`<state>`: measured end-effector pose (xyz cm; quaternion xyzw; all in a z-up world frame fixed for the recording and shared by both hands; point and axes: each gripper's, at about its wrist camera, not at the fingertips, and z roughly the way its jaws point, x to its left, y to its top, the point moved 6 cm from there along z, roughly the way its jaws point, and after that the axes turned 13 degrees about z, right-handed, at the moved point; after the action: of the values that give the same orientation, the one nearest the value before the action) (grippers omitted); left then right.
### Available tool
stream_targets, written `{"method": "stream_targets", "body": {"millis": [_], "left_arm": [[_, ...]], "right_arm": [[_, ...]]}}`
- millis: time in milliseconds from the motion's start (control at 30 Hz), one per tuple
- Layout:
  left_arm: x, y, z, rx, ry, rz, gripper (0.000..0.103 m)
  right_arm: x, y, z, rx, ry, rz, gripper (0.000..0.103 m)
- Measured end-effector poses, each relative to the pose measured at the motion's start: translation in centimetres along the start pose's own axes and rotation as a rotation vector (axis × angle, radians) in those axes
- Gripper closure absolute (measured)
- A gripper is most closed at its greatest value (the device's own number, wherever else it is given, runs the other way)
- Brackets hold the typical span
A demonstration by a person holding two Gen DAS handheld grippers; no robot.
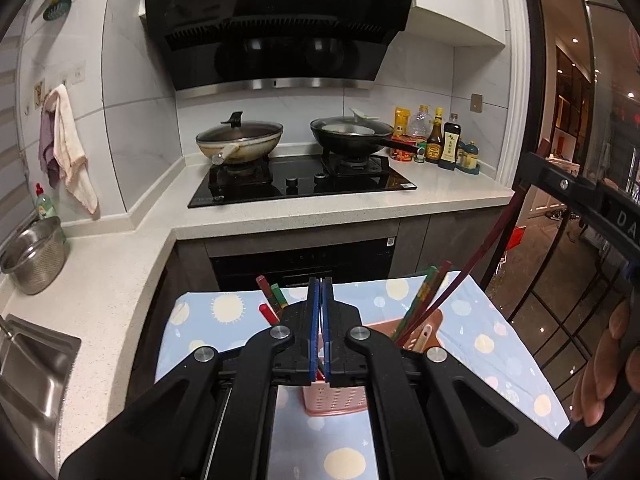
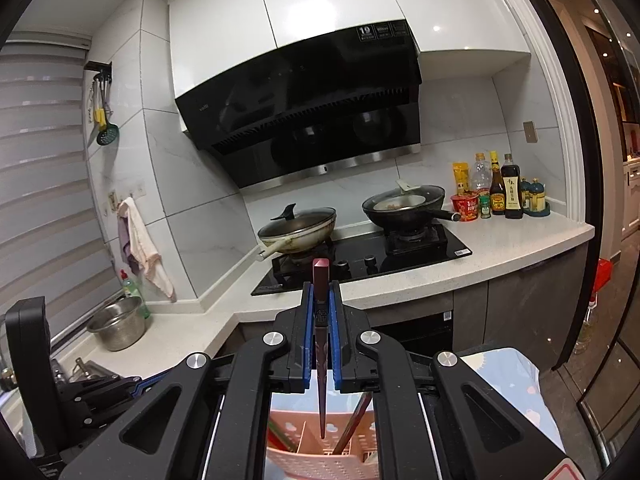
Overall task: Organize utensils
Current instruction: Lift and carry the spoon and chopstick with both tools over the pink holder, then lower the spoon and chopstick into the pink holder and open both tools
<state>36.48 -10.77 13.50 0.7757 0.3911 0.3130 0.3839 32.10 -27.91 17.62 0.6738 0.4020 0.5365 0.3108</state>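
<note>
Left tongs [image 1: 320, 292] closed on nothing; right tongs [image 2: 321, 296] gripping a dark red chopstick [image 2: 320, 320], its tip hanging above the pink basket [image 2: 320, 456] holding other chopsticks [image 1: 416, 300].

Basket below me, stove beyond.
I see chopsticks [image 1: 416, 300] in the basket [image 1: 336, 400] on the cloth [image 1: 480, 320]; pans [image 1: 240, 140] behind.

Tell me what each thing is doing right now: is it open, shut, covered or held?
Left hand-held gripper: shut, empty.
Right hand-held gripper: shut on a dark red chopstick.
Pink basket: holds chopsticks, standing up.
Pale wok: lid on.
Black pan: lid on.
</note>
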Motion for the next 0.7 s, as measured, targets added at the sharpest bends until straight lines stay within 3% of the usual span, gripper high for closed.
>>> {"method": "stream_targets", "body": {"millis": [300,600,633,700], "left_arm": [[-0.3,-1.9,5.0,0.081,-0.038,-0.045,0.102],[-0.5,-3.5,6.7,0.123,-0.035,-0.078,0.101],[-0.4,-3.7,6.7,0.125,-0.028,-0.082,0.100],[-0.1,-3.9,6.5,0.129,-0.018,-0.095,0.081]], "right_arm": [[-2.5,-4.0,4.6,0.155,-0.034,0.028,0.096],[-3.2,-6.4,5.7,0.219,-0.056,0.012,0.094],[-3.2,-6.4,5.5,0.211,-0.062,0.013,0.092],[-3.2,-6.3,5.2,0.208,-0.069,0.012,0.090]]}}
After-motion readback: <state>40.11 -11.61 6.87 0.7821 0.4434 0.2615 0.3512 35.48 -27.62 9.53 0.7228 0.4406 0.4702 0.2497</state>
